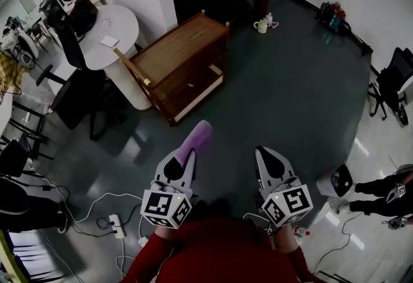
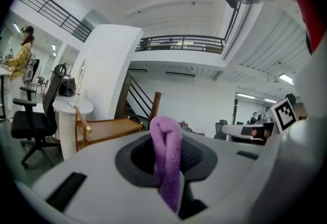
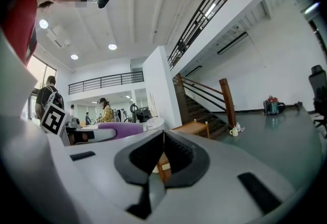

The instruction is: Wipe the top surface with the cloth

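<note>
At the upper left of the head view stands a round white pedestal table (image 1: 122, 20). A dark bag (image 1: 82, 12) sits on it near a black office chair, and what the bag holds cannot be seen. At the lower left, a white power strip with loose cables (image 1: 117, 224) lies on the grey floor.

Just beside the table is the low brown wooden trolley (image 1: 177, 49), whose flat top is the surface to wipe. It looks bare and is well apart from both grippers. Its lower shelf looks almost empty apart from a small pale fleck too small to identify.

At lower centre, the left gripper (image 1: 184, 160) is clamped on a folded purple terry cloth (image 1: 199, 136). Most of the cloth sticks out beyond the jaw tips. To its right, the right gripper (image 1: 263, 154) has its jaws pressed together with nothing between them.

At the top centre, by a wooden post, a cream mug (image 1: 261, 26) stands on the floor. Its contents are not visible.

Several things could go wrong from here:
- The cloth is held by a narrow pinch, so pressing it flat may make it bunch up or slide out.
- A hard push might shift the trolley against the table.
- The cables are a tripping risk on the way over.
</note>
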